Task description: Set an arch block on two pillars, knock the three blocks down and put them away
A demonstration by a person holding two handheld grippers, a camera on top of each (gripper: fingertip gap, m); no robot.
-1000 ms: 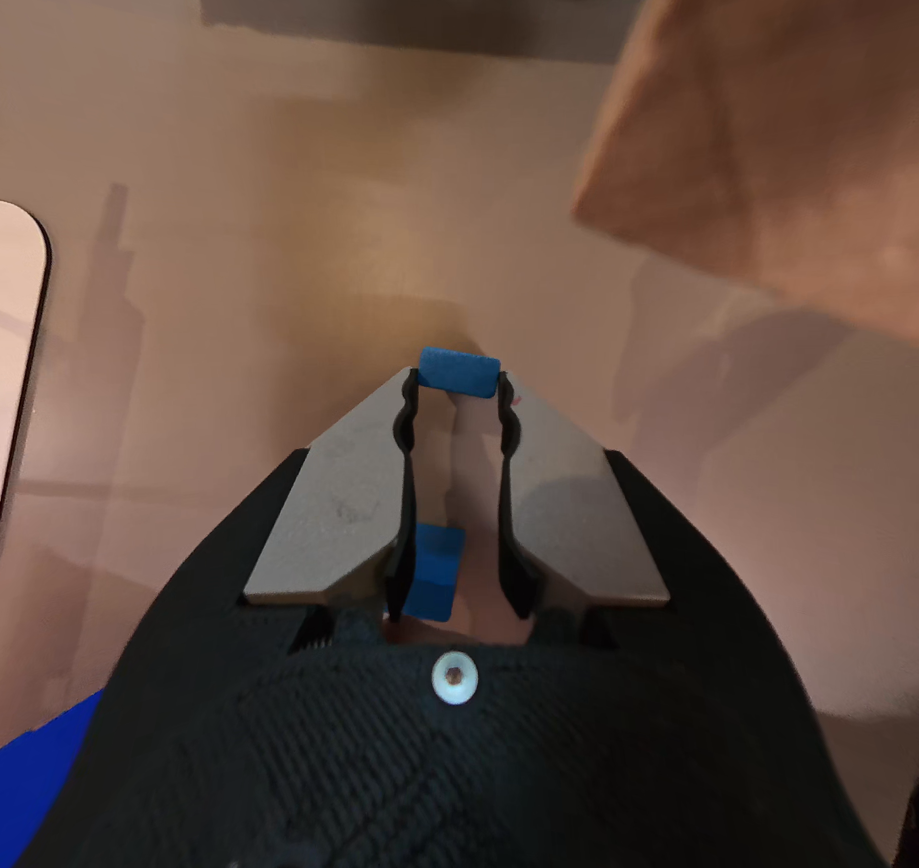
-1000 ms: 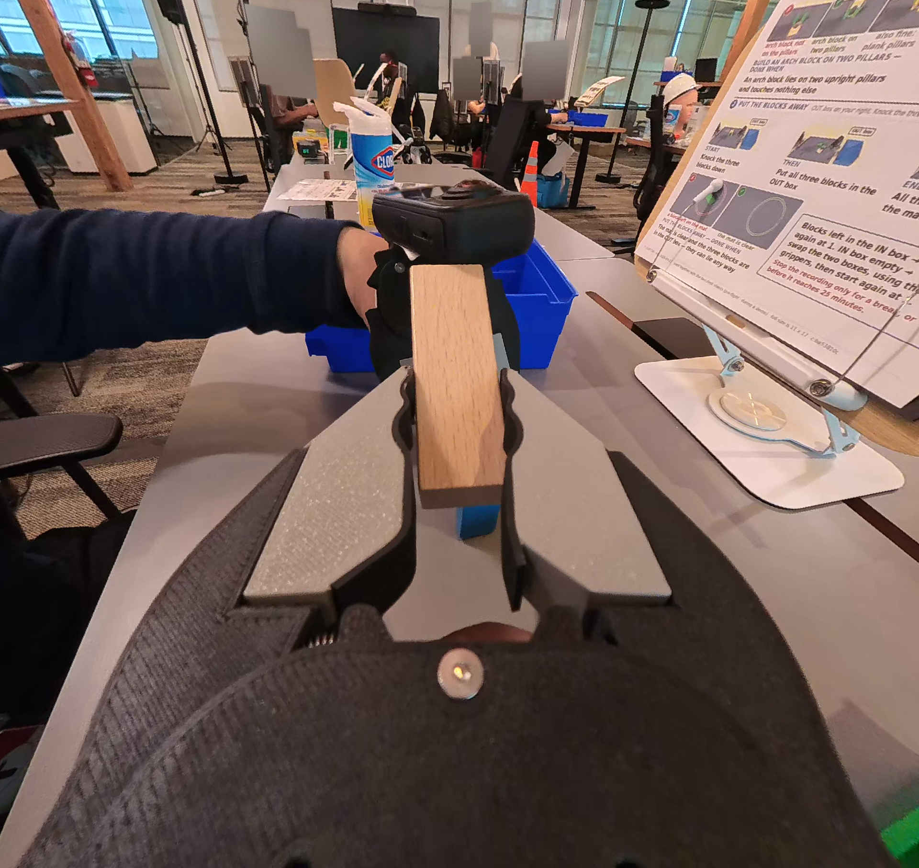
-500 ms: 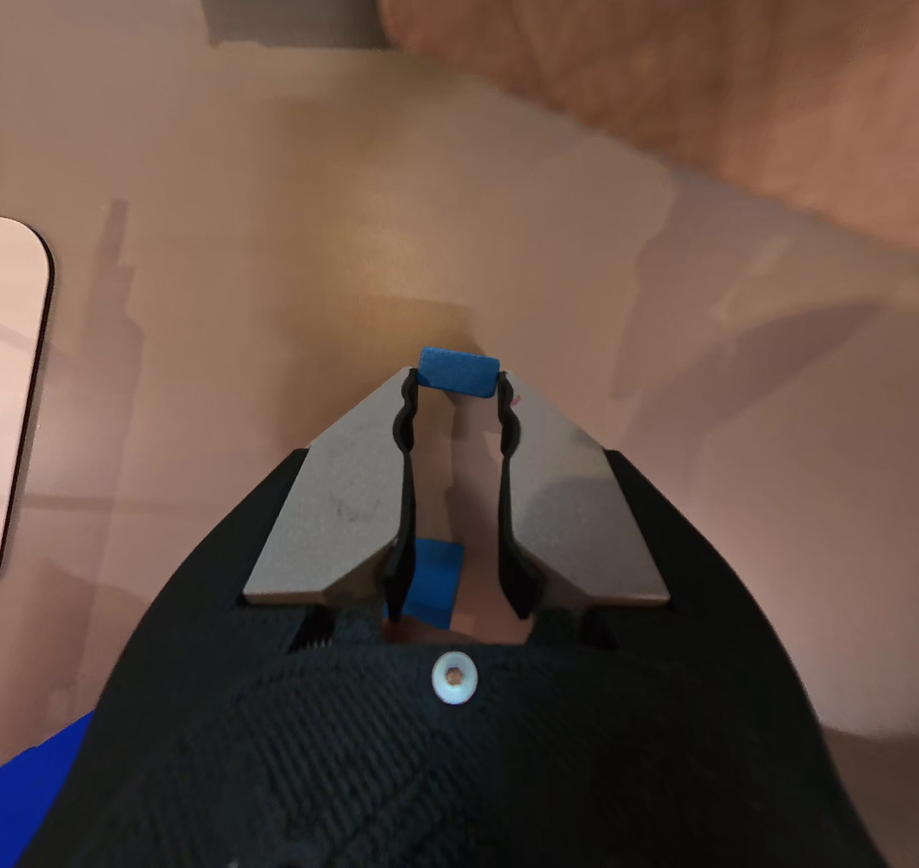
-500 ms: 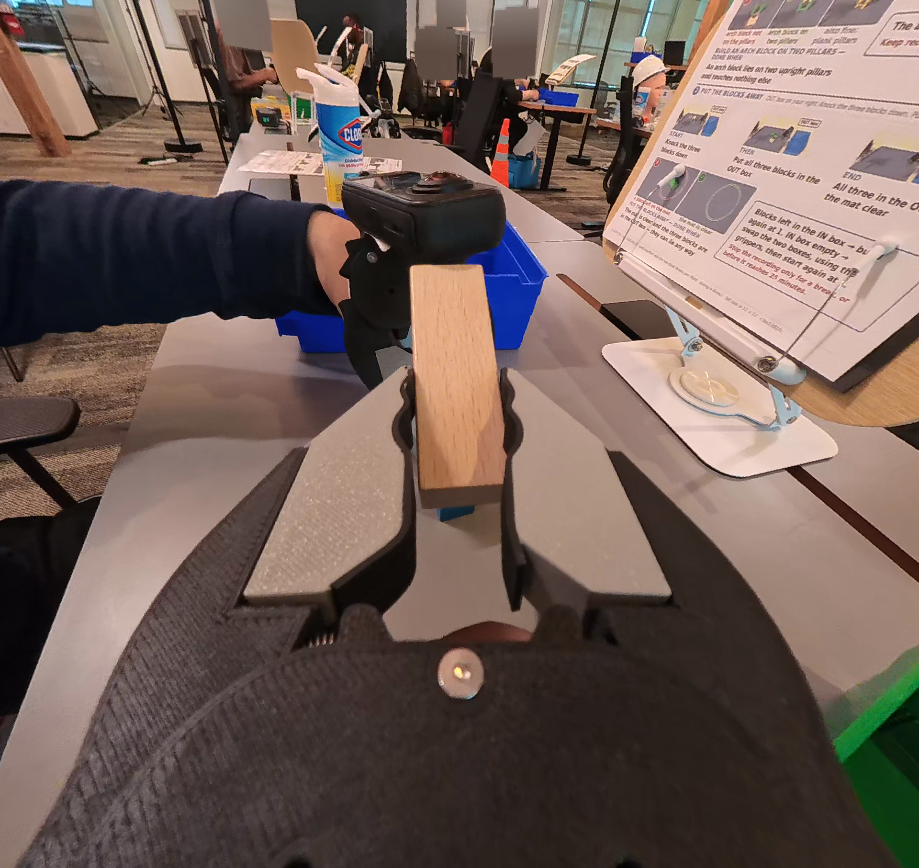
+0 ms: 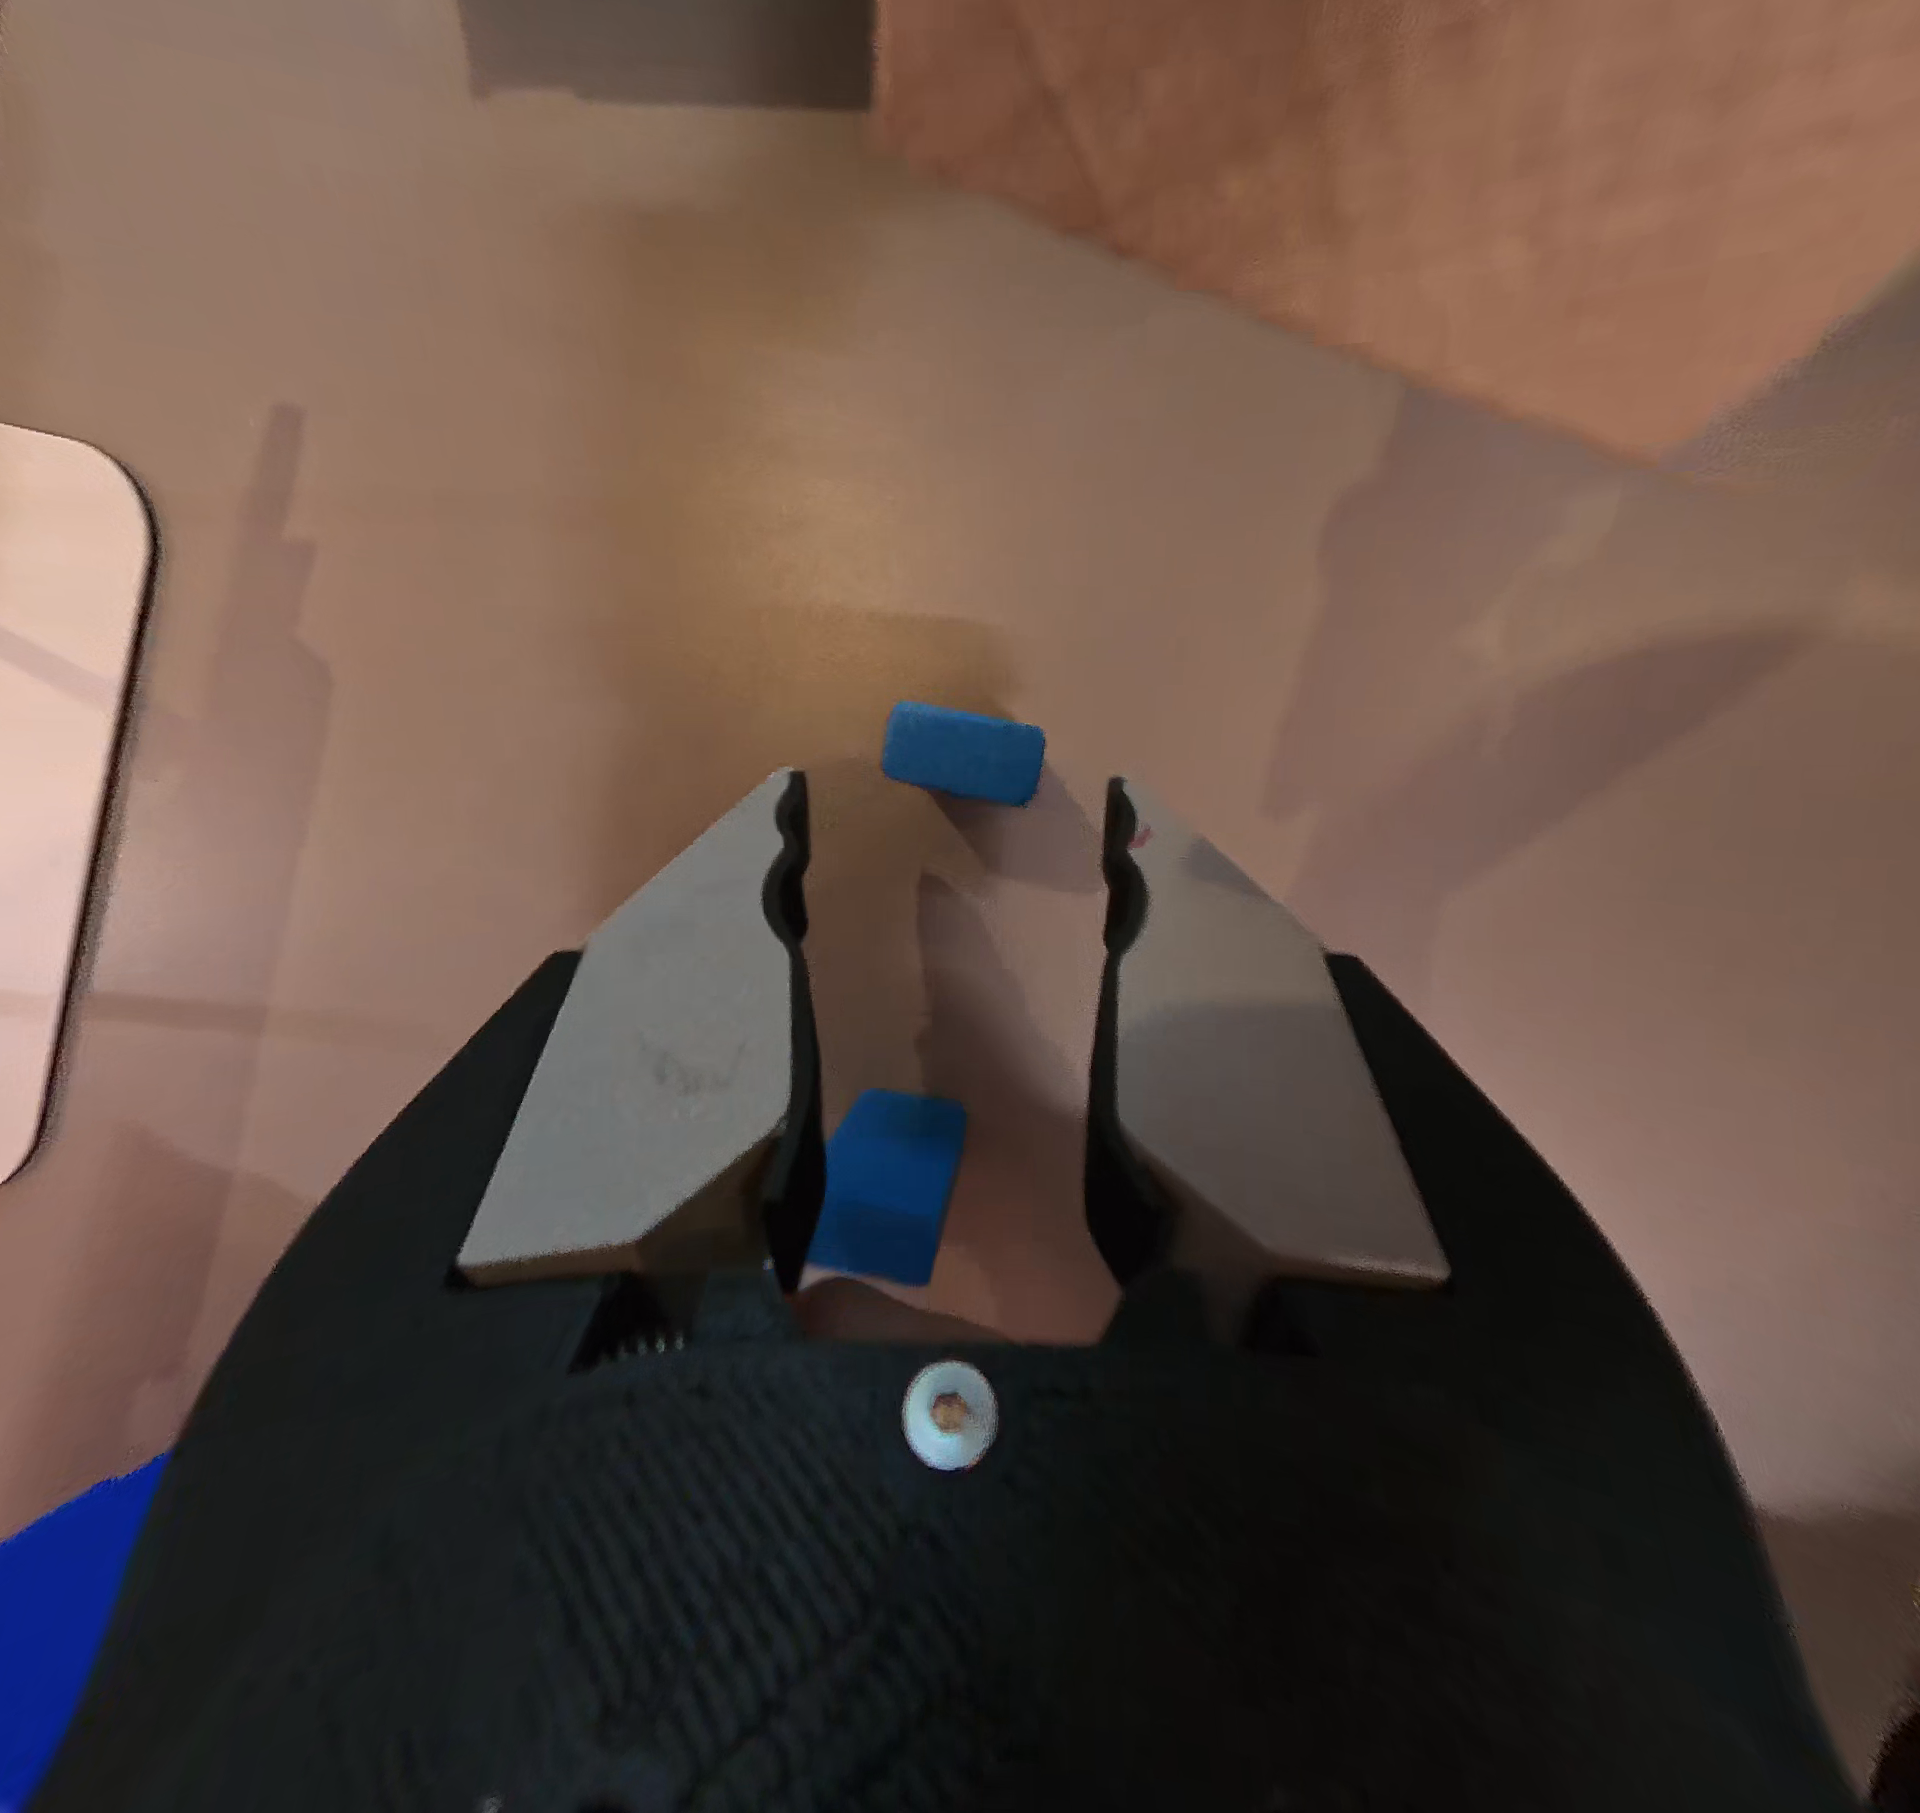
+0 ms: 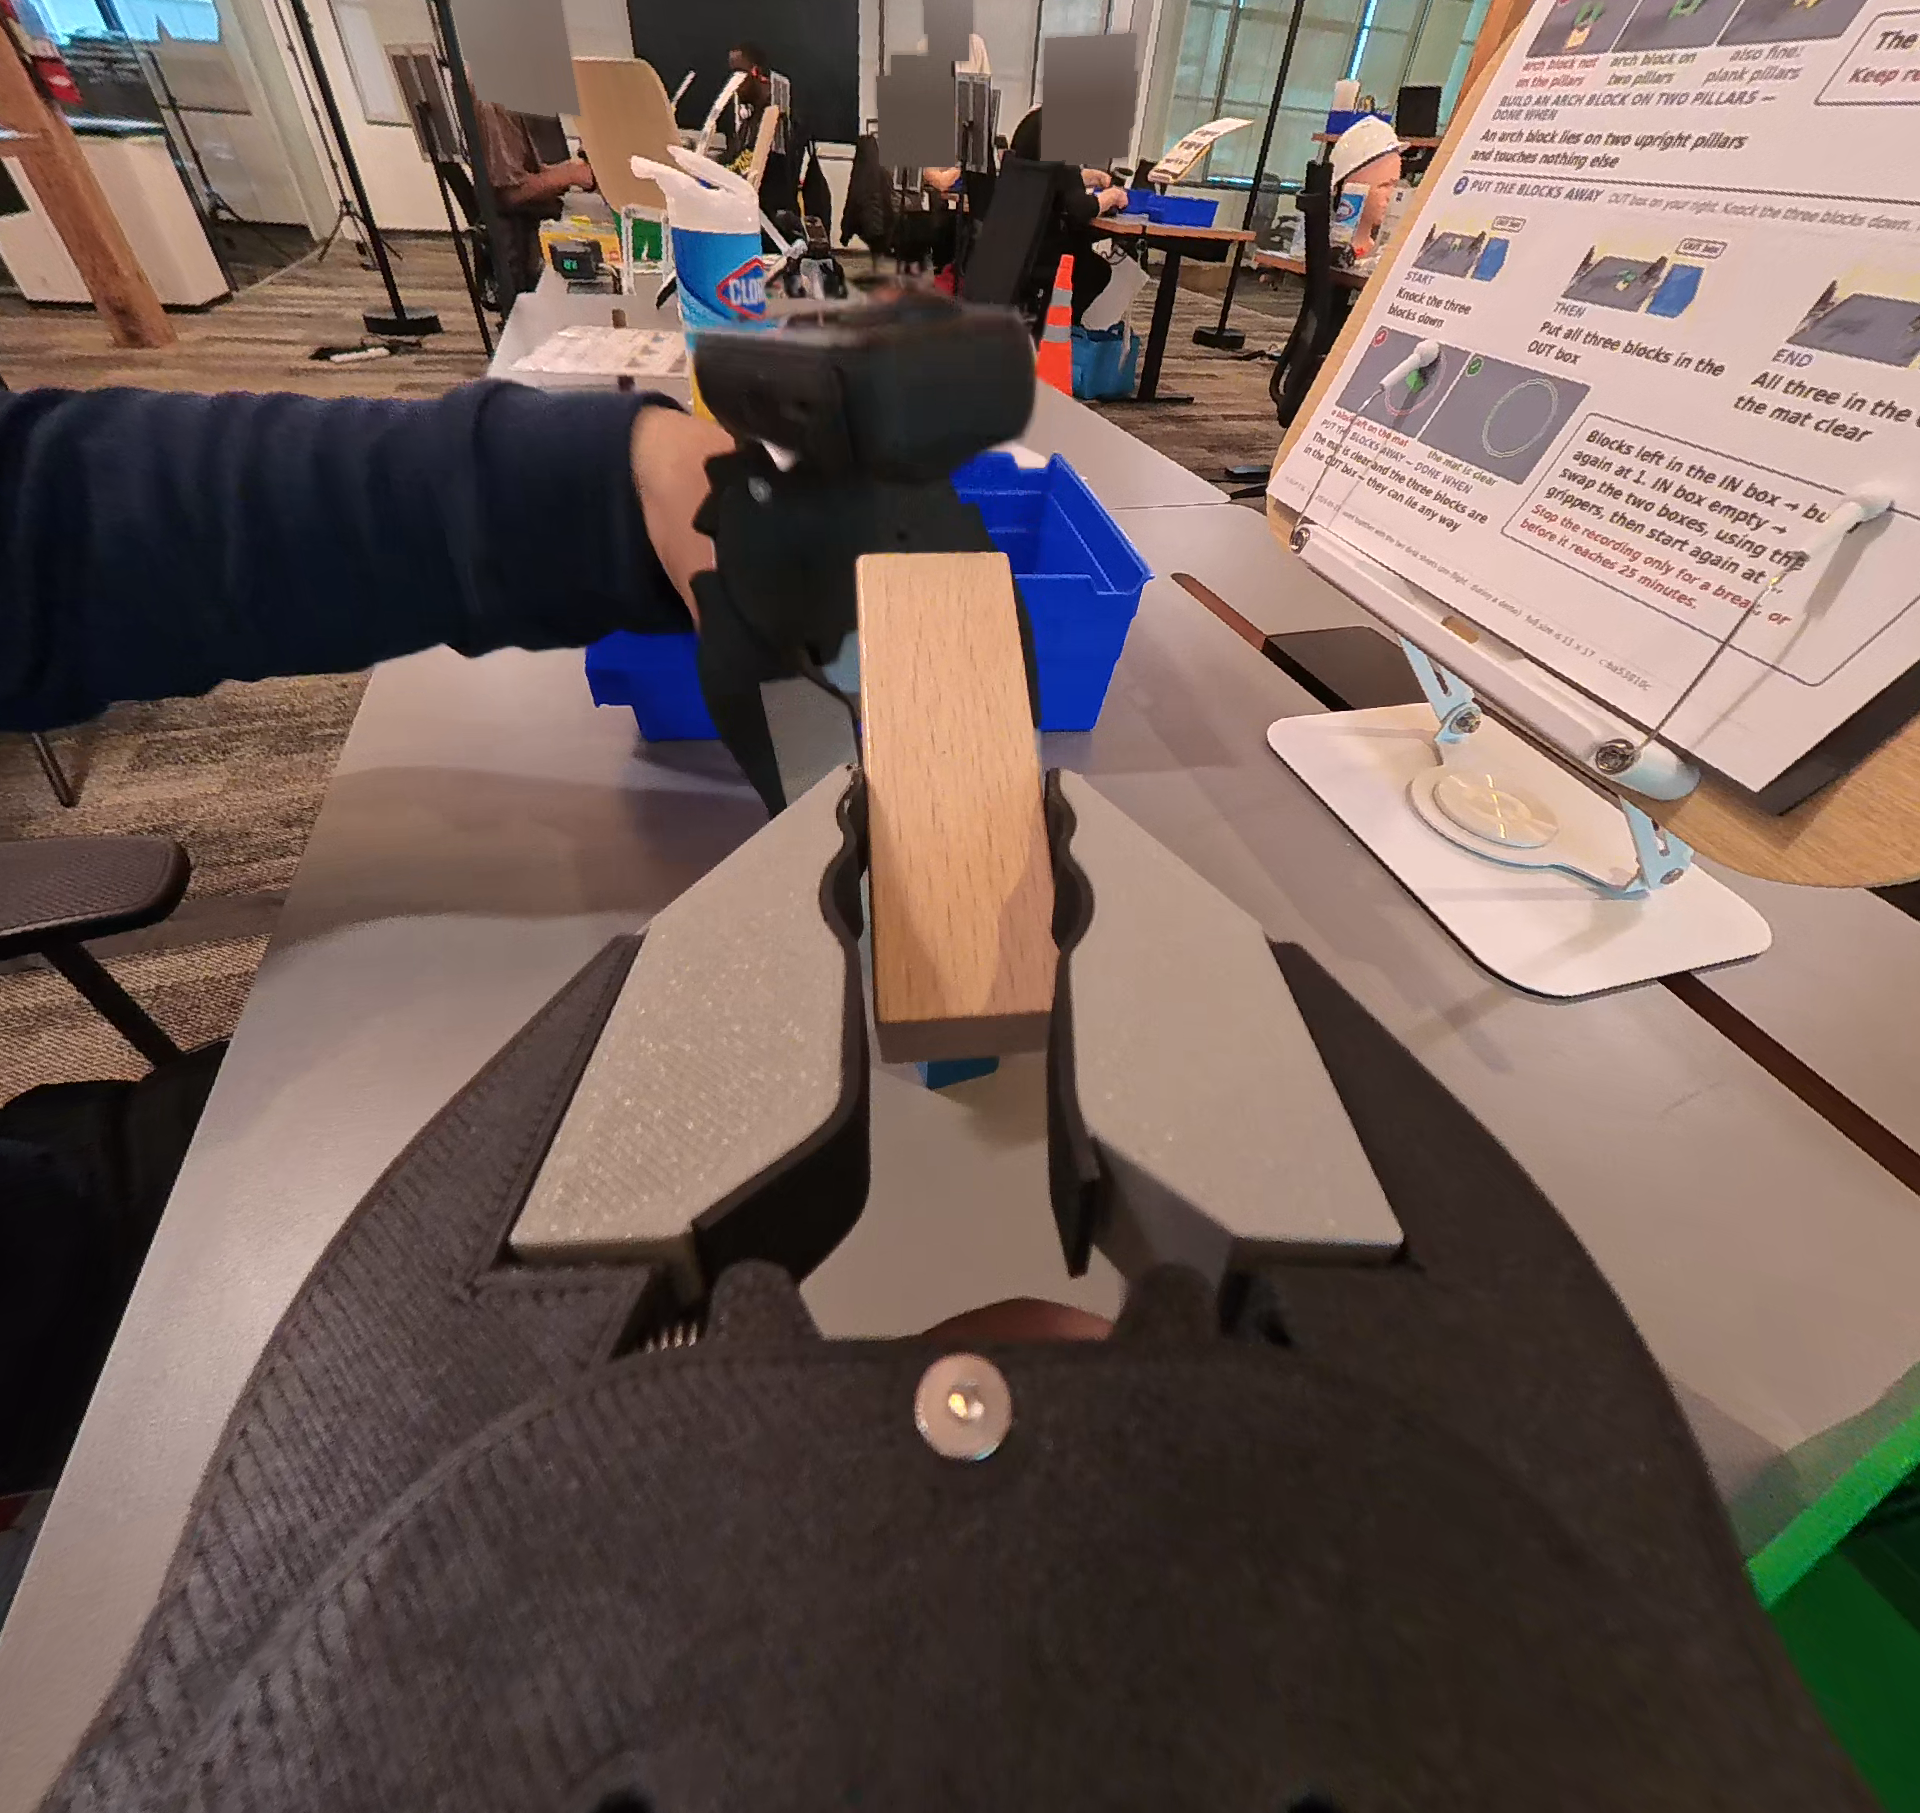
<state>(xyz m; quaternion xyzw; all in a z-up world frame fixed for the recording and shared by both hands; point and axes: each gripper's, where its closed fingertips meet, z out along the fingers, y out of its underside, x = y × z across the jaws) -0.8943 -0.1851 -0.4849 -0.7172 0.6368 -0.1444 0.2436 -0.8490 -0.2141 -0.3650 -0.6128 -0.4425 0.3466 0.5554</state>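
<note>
In the left wrist view my left gripper [image 5: 953, 789] points down at the table and is open. A blue block [image 5: 961, 753] stands free between and just past the fingertips, with a gap on each side. A lower blue part [image 5: 883, 1202] shows between the fingers near the palm. My right gripper [image 6: 954, 787] is shut on a plain wooden block [image 6: 951, 807], which sticks out forward and is held above the table. The left gripper also shows in the right wrist view [image 6: 810, 724], just behind the wooden block. A bit of the blue block [image 6: 956, 1072] peeks out under the wood.
A blue bin [image 6: 1070, 600] stands behind the left gripper. A stand with an instruction sheet [image 6: 1621, 361] on a white base [image 6: 1507, 880] is at the right. A green surface [image 6: 1849, 1514] lies at the near right. The wooden block looms blurred in the left wrist view [image 5: 1403, 153]. The grippers' ends are close to 12 centimetres from one another.
My left jaws were shut on the blue block and have now opened, leaving it standing free. My right gripper keeps its hold on the wooden block and has shifted slightly.
</note>
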